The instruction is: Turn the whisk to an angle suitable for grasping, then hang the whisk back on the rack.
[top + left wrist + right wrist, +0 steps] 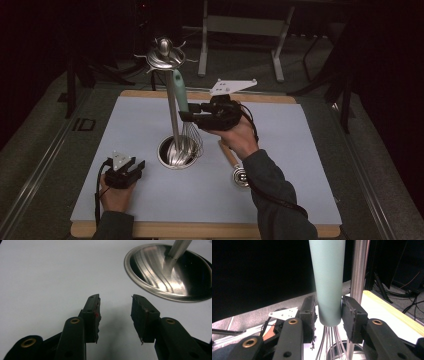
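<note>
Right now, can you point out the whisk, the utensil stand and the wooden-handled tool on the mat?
whisk (329, 285): right gripper view, on its mint-green handle.
utensil stand (173, 112): high view, on its upright steel pole.
wooden-handled tool (228, 153): high view, on its wooden handle.

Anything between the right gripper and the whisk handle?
Nothing visible. The whisk handle sits directly between the right gripper pads, at its lower end. The stand's steel pole rises just behind, not between them.
</note>
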Demonstrator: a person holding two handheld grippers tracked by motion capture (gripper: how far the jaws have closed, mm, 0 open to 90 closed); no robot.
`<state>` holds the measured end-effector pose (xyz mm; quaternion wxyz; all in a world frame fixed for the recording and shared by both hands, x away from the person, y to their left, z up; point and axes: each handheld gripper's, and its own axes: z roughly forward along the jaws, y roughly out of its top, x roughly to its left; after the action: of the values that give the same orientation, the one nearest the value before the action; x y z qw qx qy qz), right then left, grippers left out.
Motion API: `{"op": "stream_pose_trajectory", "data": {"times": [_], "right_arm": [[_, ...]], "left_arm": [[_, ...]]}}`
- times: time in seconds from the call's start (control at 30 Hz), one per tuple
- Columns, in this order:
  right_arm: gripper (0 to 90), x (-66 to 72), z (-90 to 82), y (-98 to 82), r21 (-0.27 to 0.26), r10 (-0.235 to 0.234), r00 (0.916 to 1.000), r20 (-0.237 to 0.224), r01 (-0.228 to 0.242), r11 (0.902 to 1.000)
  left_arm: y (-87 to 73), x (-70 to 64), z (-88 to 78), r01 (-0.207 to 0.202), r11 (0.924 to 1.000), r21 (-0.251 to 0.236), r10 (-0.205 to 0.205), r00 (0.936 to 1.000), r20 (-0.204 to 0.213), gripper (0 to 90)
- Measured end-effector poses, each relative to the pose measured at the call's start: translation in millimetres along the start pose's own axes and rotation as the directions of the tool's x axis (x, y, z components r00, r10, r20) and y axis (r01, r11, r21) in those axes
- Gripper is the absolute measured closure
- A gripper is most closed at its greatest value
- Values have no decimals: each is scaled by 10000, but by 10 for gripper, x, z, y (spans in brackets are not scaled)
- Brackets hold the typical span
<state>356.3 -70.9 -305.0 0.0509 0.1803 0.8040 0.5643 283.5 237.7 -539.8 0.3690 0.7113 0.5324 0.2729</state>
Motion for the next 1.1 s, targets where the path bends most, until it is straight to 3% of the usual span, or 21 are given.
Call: {"op": "stream_pose_trajectory", "data": {"times": [0.2, 0.4, 0.7, 0.83, 1.1], "right_arm": [[631, -1, -30, -4, -11, 16, 10000, 1, -16, 10000], [623, 47, -83, -19, 240, -360, 9992, 185, 355, 9991], [607, -7, -149, -158, 1300, -636, 9947, 814, 527, 9901], [602, -28, -160, -209, 1686, -530, 9953, 812, 387, 9849], [570, -97, -197, -413, 2444, -468, 9908, 1272, 144, 9696]], "left_arm": [[0, -1, 2, 7, 10000, -9, -7, 10000, -2, 591], [0, -2, 3, 11, 10000, -8, -11, 10000, -18, 591], [2, 0, 5, 17, 10000, 22, -17, 10000, -24, 591], [1, 1, 4, 22, 10000, 9, -22, 10000, -23, 592], [-2, -4, -6, -12, 10000, -80, 12, 10000, -49, 595]]}}
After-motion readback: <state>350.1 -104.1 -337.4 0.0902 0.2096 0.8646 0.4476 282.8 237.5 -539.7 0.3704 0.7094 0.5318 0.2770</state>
